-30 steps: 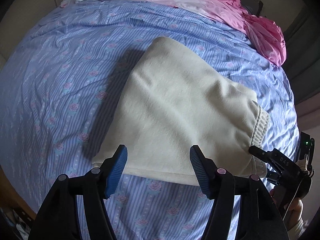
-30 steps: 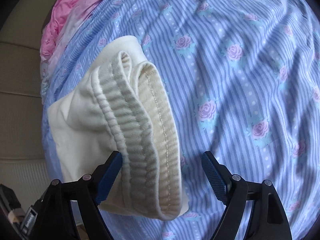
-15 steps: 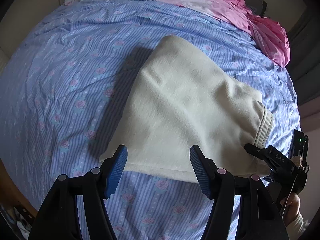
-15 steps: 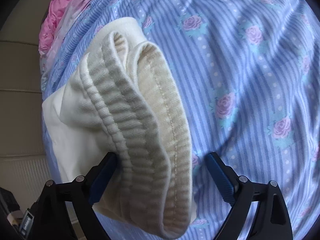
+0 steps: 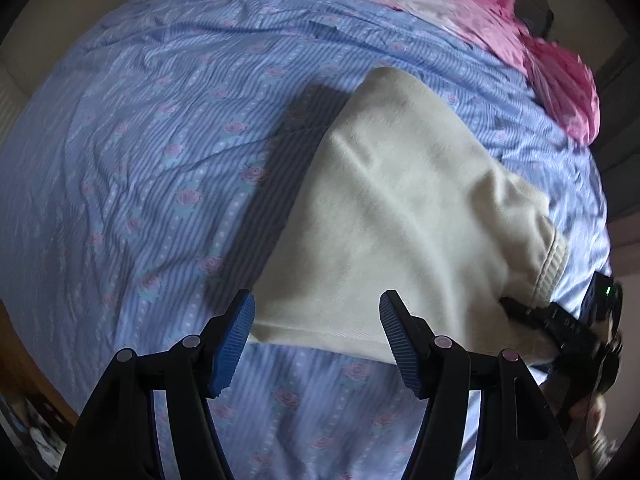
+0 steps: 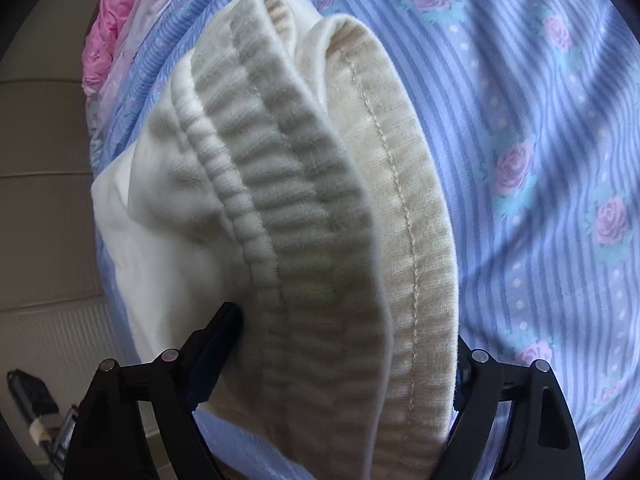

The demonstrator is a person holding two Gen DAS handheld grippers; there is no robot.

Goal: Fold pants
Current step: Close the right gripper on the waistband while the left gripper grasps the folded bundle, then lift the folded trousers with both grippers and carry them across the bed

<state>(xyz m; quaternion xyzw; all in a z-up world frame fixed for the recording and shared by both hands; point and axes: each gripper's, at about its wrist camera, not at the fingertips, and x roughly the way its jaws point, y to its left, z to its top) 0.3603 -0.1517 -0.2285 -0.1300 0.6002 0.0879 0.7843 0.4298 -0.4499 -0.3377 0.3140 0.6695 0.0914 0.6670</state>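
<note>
Cream pants (image 5: pixel 404 216) lie folded on the blue striped bedsheet (image 5: pixel 140 152). My left gripper (image 5: pixel 316 336) is open and empty, its blue pads just short of the pants' near edge. The ribbed waistband (image 6: pixel 320 240) fills the right wrist view. My right gripper (image 6: pixel 344 360) is open, its jaws standing on either side of the waistband layers; the right pad is hidden behind the cloth. The right gripper also shows in the left wrist view (image 5: pixel 560 328) at the waistband corner.
A pink duvet (image 5: pixel 520 20) is bunched along the far edge of the bed. A beige wall (image 6: pixel 40 200) and a radiator stand to the left in the right wrist view. The bed's wooden edge (image 5: pixel 24 360) is at lower left.
My right gripper has pushed forward, so the waistband now sits between its jaws. My left gripper has drifted left and slightly back; the pants appear further right.
</note>
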